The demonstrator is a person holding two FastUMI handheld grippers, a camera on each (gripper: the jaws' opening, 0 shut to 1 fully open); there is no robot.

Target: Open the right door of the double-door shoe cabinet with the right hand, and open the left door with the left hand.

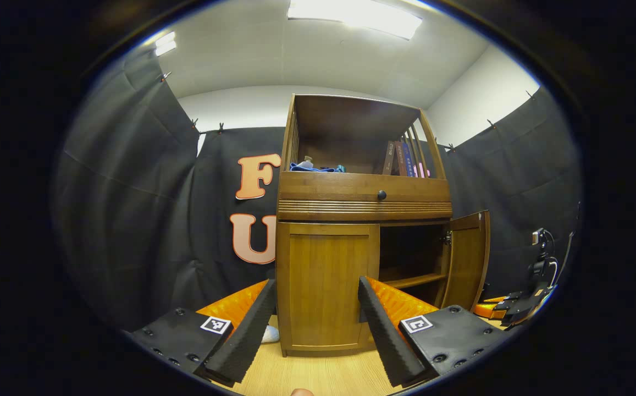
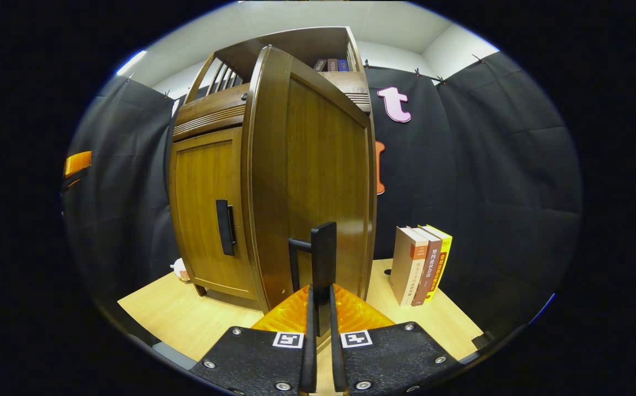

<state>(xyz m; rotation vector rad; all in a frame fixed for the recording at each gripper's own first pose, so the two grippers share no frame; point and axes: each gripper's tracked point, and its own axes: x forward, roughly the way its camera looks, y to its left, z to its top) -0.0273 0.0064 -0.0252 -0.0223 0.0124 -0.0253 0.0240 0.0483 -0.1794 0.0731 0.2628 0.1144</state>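
The shoe cabinet [image 1: 361, 220] stands upright on the pale wooden floor [image 1: 318, 377] against the black cloth wall. In the left gripper view its right door [image 1: 467, 258] is swung out, baring dark shelves, while the left door [image 1: 326, 283] is flat and closed. The right gripper view sees that open right door [image 2: 312, 181] close up, edge-on and tall, with its black handle [image 2: 322, 256] clamped between the right gripper [image 2: 320, 330] fingers. The left door's handle [image 2: 224, 226] runs vertically, untouched. The left gripper [image 1: 315, 330] hangs spread wide before the closed door, holding nothing. Three books [image 2: 421, 264] stand upright on the floor beside the cabinet
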